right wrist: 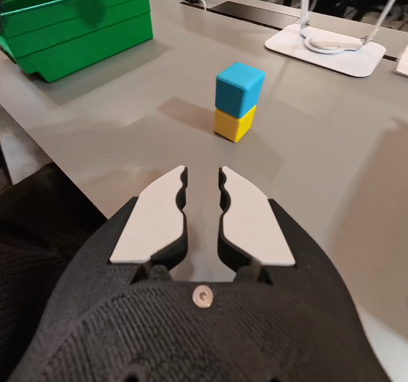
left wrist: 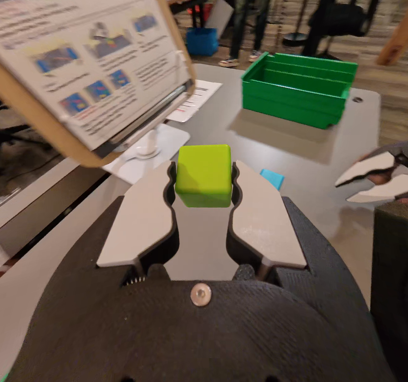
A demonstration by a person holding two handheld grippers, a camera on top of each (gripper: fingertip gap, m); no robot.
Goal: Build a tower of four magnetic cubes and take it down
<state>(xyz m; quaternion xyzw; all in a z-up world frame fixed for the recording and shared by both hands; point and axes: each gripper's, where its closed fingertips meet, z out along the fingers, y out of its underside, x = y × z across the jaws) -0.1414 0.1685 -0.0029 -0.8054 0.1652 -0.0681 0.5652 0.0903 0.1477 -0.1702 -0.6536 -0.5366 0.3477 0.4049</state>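
lime-green cube [left wrist: 203, 176] sits clamped between the two fingertips of the left gripper [left wrist: 203, 178], lifted clear of the grey table [left wrist: 276, 148], which shows beneath it through the gap between the fingers. taking the green bin [left wrist: 295, 91] as the landmark: the cube is on the near side of the bin and to its left, well apart from it. a blue cube [left wrist: 272, 178] shows only as a corner just behind the left gripper's right finger, also on the near side of the bin. left of the bin, a tilted board with printed sheets [left wrist: 88, 58] stands on a white stand base [left wrist: 152, 148], with a loose white paper [left wrist: 196, 100] lying between the base and the bin.

in the right wrist view the right gripper [right wrist: 203, 180] holds nothing; its fingers stand a little apart, with bare table between them. ahead of it the blue cube [right wrist: 239, 88] rests squarely on top of a yellow cube [right wrist: 234, 124], the two touching and the stack upright on the table [right wrist: 132, 141]. the stack is right of the green bin [right wrist: 77, 29] and nearer the gripper, well apart from the bin. the white stand base [right wrist: 326, 53] lies farther right of the bin, beyond the stack. the right gripper [left wrist: 373, 180] also appears at the right edge of the left wrist view, on the near side of the bin.
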